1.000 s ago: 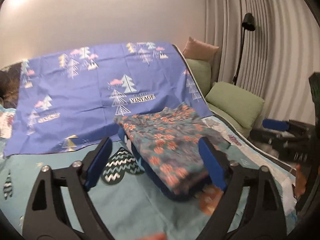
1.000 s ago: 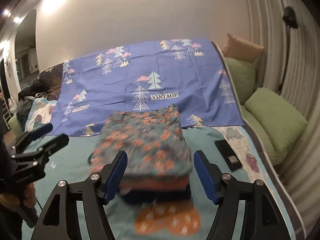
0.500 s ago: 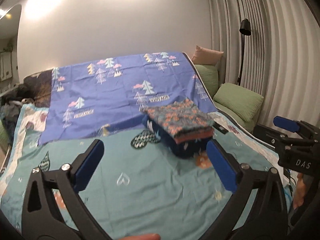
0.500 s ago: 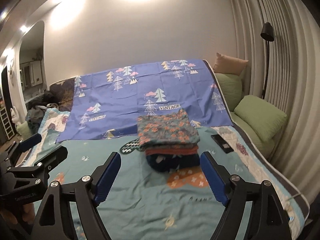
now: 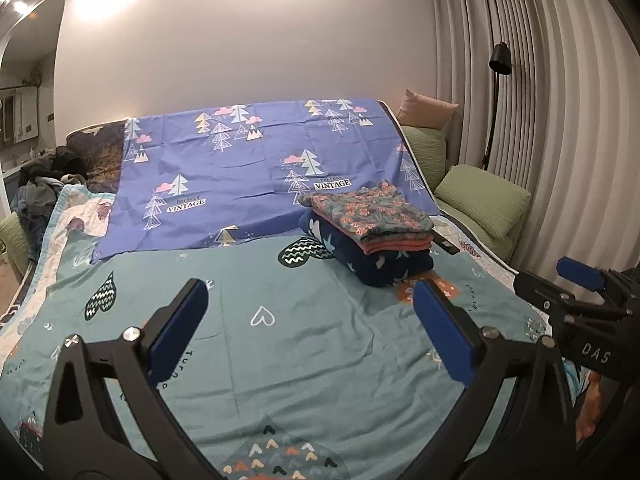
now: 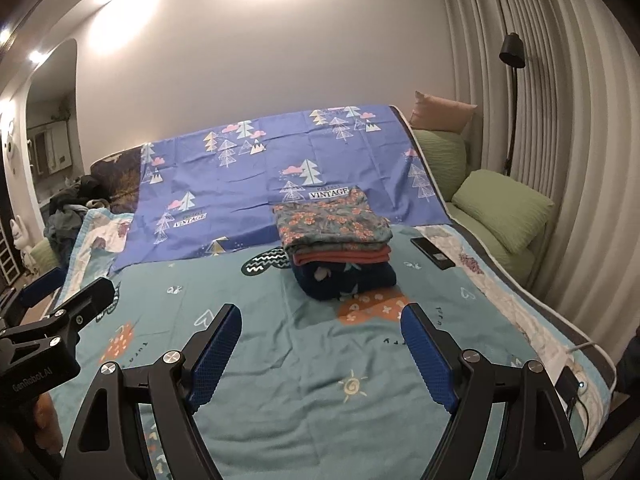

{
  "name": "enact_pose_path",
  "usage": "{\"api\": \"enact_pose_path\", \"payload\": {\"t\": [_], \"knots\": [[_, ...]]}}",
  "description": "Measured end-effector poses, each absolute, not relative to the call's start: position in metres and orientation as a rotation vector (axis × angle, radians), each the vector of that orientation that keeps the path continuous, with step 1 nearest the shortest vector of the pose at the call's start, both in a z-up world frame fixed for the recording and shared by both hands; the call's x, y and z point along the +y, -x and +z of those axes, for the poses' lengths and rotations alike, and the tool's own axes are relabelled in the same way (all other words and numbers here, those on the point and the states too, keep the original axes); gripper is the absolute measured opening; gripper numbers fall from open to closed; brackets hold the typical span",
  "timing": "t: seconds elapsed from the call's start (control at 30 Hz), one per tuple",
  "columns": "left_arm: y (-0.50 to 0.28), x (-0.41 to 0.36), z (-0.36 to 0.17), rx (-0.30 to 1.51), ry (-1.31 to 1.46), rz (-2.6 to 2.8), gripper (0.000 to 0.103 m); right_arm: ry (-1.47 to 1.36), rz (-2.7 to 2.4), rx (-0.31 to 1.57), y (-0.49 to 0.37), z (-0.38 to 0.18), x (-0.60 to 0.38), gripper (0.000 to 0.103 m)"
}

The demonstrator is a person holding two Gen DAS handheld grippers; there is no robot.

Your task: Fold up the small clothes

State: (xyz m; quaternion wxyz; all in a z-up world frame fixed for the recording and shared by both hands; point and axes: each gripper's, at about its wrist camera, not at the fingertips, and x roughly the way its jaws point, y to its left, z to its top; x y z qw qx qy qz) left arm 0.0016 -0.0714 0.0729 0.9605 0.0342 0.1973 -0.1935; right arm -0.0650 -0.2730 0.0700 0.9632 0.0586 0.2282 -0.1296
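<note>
Three folded garments in a neat stack on the bed, well beyond both grippers: soft floral print in grey-green and orange on top, a flat salmon-red layer in the middle, thick navy fabric with pale shapes at the bottom. Under the stack, a smooth teal bedsheet printed with hearts, a sun and small lettering too distorted to read. Behind it, a creased blue cloth with triangular trees, pink clouds and the label "Perfect VINTAGE". Left hand-held gripper spread wide, nothing between its blue textured pads. Right hand-held gripper likewise wide apart and holding nothing; "DAS" legible on its black body in the left view, "GenRobot.AI" on the other's. Flat black phone just right of the stack; plump green cushions by the ribbed curtain.
</note>
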Motion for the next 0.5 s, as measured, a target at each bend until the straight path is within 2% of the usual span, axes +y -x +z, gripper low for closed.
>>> {"api": "enact_pose_path", "payload": {"t": [0.5], "knots": [[0.013, -0.080, 0.072, 0.394, -0.112, -0.371, 0.102, -0.142, -0.259, 0.476, 0.072, 0.066, -0.275, 0.084]]}}
